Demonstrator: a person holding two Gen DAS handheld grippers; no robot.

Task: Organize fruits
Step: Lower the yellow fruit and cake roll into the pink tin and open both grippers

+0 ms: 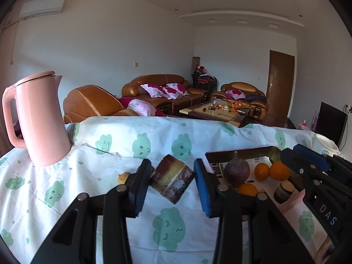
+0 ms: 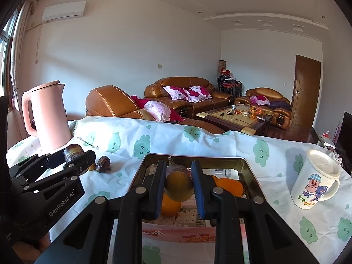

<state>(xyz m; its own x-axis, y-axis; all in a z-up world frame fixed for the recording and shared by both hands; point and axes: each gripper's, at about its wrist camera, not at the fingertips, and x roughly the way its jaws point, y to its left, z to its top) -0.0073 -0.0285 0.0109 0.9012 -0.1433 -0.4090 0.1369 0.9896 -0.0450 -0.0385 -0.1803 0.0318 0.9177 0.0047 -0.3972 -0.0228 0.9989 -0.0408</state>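
My left gripper (image 1: 172, 176) is shut on a short sugarcane piece (image 1: 172, 179), brown and yellow, held tilted above the cloth left of the metal tray (image 1: 239, 150). In the tray lie a dark purple round fruit (image 1: 236, 171), oranges (image 1: 261, 171) and another sugarcane piece (image 1: 285, 190). My right gripper (image 2: 178, 186) is shut on a yellow-green round fruit (image 2: 179, 187) over the tray (image 2: 198, 156), above an orange (image 2: 170, 206). A small dark brown fruit (image 2: 103, 164) lies on the cloth left of the tray. A small yellowish fruit (image 1: 123, 177) sits behind my left finger.
A pink kettle (image 1: 41, 121) stands at the back left of the cloth-covered table (image 1: 110, 198). A white lidded cartoon mug (image 2: 314, 179) stands right of the tray. Brown sofas and a coffee table lie beyond the table's far edge.
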